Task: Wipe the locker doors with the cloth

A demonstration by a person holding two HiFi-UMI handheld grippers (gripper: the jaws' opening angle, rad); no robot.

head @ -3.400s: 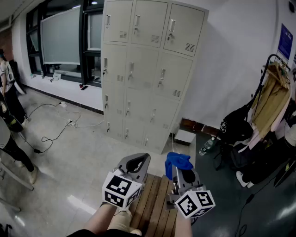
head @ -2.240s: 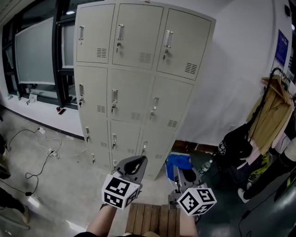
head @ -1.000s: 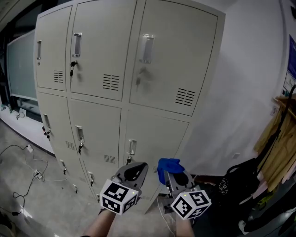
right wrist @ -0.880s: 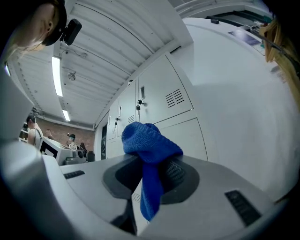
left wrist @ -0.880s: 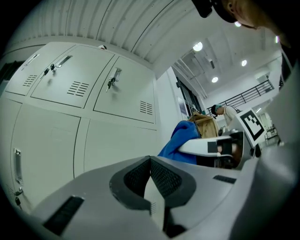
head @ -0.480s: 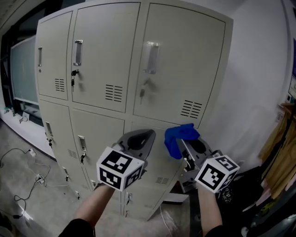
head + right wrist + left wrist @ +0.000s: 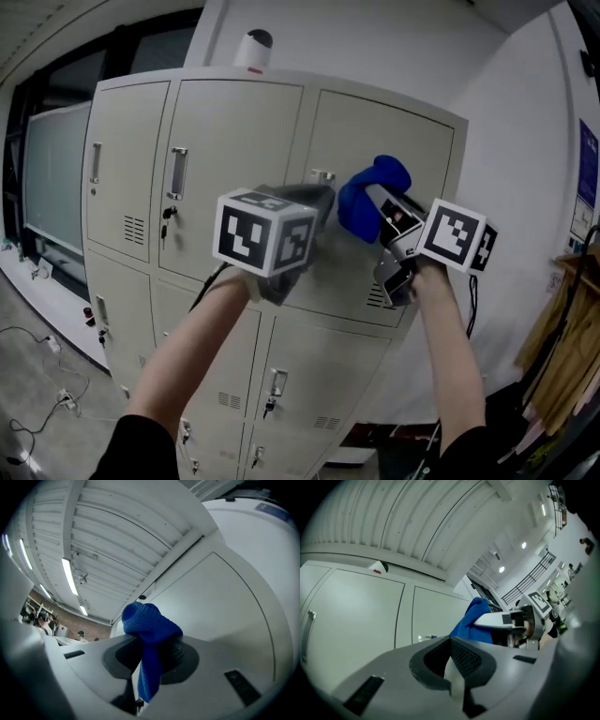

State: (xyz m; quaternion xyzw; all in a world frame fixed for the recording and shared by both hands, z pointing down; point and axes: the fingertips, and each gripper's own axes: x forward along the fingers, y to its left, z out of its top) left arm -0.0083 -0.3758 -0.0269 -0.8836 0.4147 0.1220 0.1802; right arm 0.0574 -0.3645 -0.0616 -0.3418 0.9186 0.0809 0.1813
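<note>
Ahead, pale grey lockers (image 7: 234, 141), three columns wide, every door in sight shut, so contents hidden. Handle (image 7: 176, 173) and key (image 7: 167, 214) on the upper middle door. Small white object with a dark top (image 7: 251, 49) standing on the locker roof.

Right gripper (image 7: 380, 202) held up in front of the top right door (image 7: 337, 131), jaws clamped on a blue cloth (image 7: 361, 214). Seen from the right gripper view: cloth (image 7: 150, 634) bunched into a knob above the jaws, a tail hanging down between them, and beyond it the pale door face (image 7: 225, 611). Cannot tell whether cloth meets the door or sits just off it.

Left gripper (image 7: 323, 199) raised just beside the right, near the left edge of the same door. Seen from the left gripper view: jaws pressed together, nothing gripped. Same view also takes in the cloth (image 7: 471, 620) to the right, close by, pinched in the other gripper.
</note>
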